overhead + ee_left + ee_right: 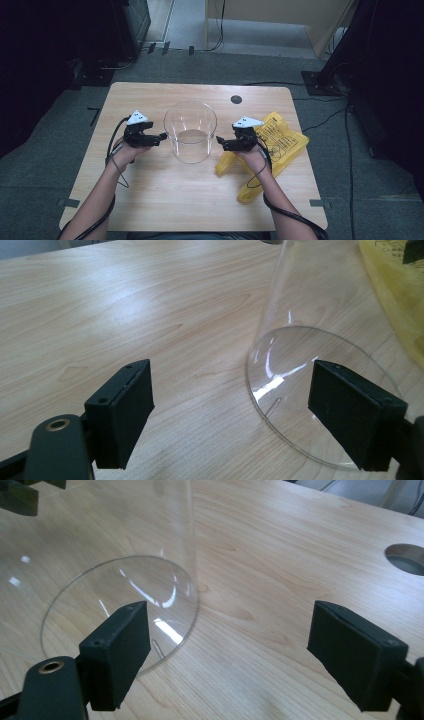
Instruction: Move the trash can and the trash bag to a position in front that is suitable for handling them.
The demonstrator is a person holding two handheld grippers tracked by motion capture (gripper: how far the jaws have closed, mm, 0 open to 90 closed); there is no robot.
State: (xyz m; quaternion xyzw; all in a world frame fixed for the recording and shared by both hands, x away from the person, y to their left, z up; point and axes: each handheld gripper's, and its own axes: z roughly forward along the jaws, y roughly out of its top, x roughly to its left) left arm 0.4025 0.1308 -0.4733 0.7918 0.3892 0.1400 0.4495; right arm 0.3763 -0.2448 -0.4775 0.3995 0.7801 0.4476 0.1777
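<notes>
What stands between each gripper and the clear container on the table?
Nothing visible does. The left gripper and right gripper flank the clear container, both with open jaws, only bare table between. The yellow bag lies behind the right gripper.

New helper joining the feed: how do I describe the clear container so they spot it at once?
On the wooden table, look to the middle, between the left claw and right claw. The clear container stands upright and open-topped, see-through, unlike the crumpled yellow bag beside it.

Left claw (161, 136) and right claw (220, 142), both wide open, facing inward.
</notes>
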